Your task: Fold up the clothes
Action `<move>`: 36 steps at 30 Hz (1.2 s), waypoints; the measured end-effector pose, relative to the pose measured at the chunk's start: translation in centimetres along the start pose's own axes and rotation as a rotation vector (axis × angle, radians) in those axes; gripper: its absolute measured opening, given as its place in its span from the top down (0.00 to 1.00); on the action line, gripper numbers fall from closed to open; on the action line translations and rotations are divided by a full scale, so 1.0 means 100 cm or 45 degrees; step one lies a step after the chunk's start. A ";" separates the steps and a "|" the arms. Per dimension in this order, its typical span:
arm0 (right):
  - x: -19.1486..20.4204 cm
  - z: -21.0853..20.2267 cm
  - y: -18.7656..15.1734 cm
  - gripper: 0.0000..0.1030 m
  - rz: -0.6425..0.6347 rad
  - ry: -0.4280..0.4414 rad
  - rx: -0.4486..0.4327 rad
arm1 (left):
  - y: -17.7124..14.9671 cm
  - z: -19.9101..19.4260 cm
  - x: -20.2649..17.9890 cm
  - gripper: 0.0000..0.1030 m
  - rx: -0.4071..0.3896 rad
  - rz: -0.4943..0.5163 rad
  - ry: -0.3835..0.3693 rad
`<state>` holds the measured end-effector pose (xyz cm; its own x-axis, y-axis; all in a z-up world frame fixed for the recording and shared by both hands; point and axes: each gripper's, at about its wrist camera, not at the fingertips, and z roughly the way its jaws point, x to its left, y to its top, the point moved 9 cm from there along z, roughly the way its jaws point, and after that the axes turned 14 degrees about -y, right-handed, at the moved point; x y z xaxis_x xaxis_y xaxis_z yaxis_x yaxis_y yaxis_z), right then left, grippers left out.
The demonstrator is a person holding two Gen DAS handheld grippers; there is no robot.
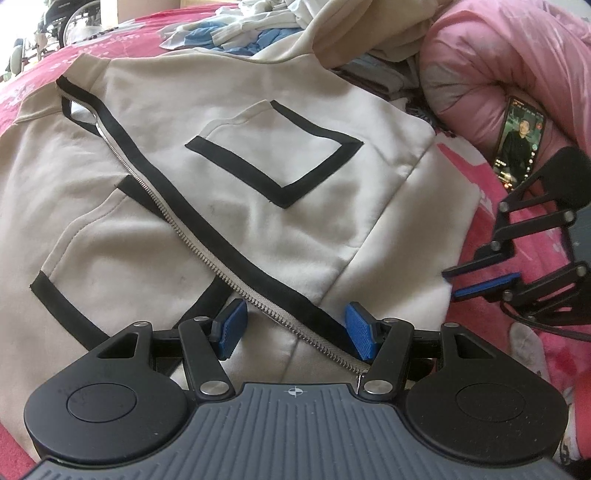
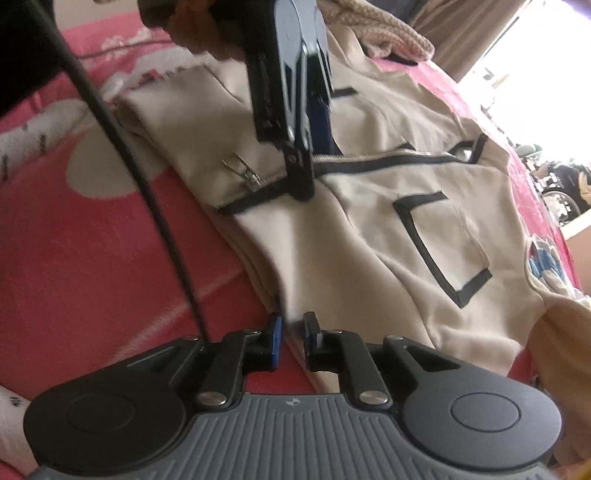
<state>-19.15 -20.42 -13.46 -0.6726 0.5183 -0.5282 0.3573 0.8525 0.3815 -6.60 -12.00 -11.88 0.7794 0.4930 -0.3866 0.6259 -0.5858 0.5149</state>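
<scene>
A cream jacket with black trim, a metal zipper and two black-edged pockets lies flat on a pink bed sheet. My left gripper is open and low over the hem, one blue pad on each side of the zipper, with nothing clamped. In the right wrist view the left gripper comes down onto the zipper line. My right gripper is at the jacket's side edge, its jaws a narrow gap apart. Cloth lies in that gap, but the pads do not visibly clamp it. The right gripper also shows in the left wrist view.
A phone with a lit screen leans on a pink quilt at the right. A pile of loose clothes sits beyond the jacket's collar. A black cable hangs across the right wrist view. Wheelchairs stand past the bed.
</scene>
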 end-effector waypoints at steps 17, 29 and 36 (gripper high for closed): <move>-0.016 0.001 -0.003 0.88 0.222 -0.118 -0.006 | -0.002 0.001 0.000 0.42 -0.008 0.011 0.011; -0.021 -0.010 -0.017 0.98 0.099 -0.245 0.000 | 0.005 0.004 -0.004 0.42 -0.017 0.027 0.016; -0.013 -0.001 -0.018 0.98 0.067 -0.268 0.028 | 0.008 0.012 -0.010 0.42 0.004 0.138 0.041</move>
<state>-19.00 -22.64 -13.44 -0.5036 0.5628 -0.6555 0.4037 0.8241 0.3974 -6.85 -13.82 -11.99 0.8412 0.4469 -0.3043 0.5382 -0.6385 0.5501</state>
